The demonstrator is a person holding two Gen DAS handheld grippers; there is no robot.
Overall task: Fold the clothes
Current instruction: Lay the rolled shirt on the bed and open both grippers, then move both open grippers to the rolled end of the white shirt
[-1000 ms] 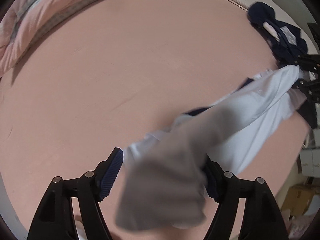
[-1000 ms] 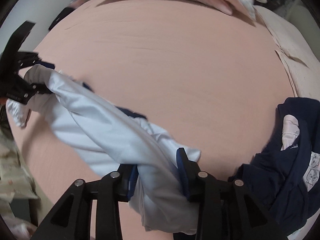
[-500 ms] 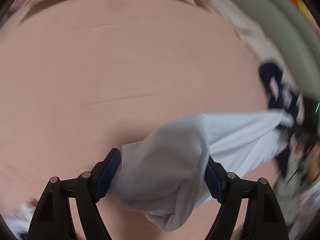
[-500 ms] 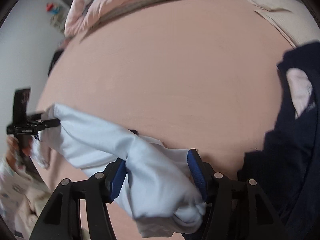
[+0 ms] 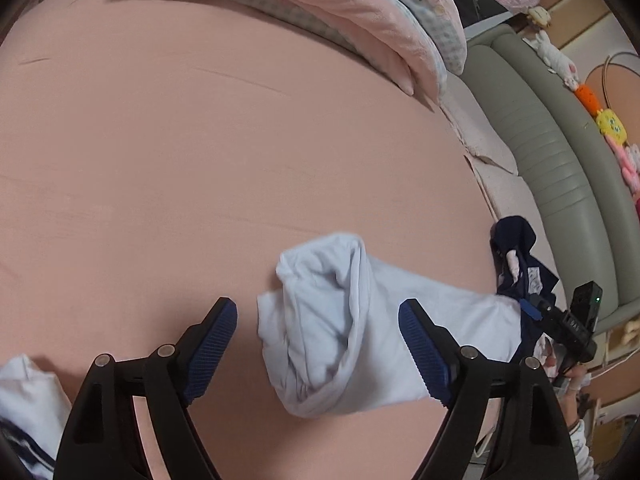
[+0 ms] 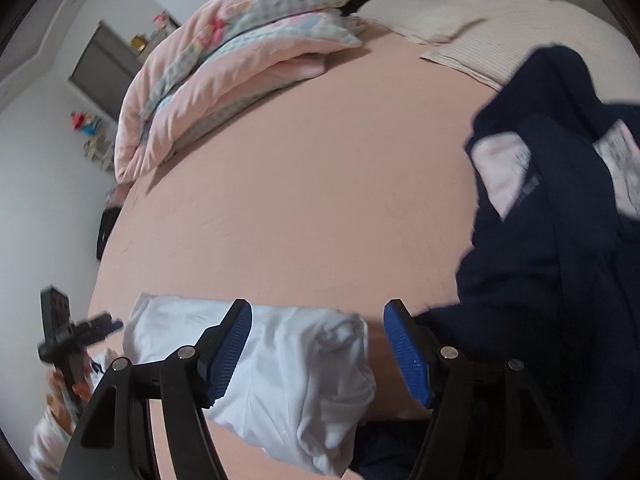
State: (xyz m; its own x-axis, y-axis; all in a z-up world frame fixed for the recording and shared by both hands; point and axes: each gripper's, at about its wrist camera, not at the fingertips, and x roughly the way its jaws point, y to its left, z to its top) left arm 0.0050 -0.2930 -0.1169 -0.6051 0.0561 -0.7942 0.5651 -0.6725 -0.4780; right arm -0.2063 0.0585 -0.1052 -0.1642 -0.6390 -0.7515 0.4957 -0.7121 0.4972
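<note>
Now your left claw (image 5: 318, 344) is spreading, its blue pads (image 5: 212, 344) standing clear of the cloth: the white garment (image 5: 340, 332) lies between them on the pink bed (image 5: 200, 152), bunched into a loose roll, no pad pressing on it. In the left wrist view the roll sits at about six o'clock, and it runs off toward four o'clock, where your right claw (image 5: 528, 312) shows at its far end. Just past that end, at about three o'clock, the dark navy clothes (image 5: 516, 252) lie in a heap at the edge of the bed. At eight o'clock, a bit of another white garment (image 5: 28, 396) pokes in at the frame's edge.

Over on your right claw (image 6: 318, 344), the jaws are also opening. The white garment (image 6: 296, 380) lies under and between them in the right wrist view; the left pad (image 6: 230, 348) overlaps the cloth in the picture, the right pad stands off it, and the cloth rests slack on the bed (image 6: 300, 184). The navy clothes (image 6: 560, 240) fill the three o'clock side, touching the garment near five o'clock. Your left claw (image 6: 108, 324) appears at nine o'clock, blurred, near the garment's other end.

A folded pink quilt (image 6: 224, 68) sits at eleven o'clock, well apart from the garment.
</note>
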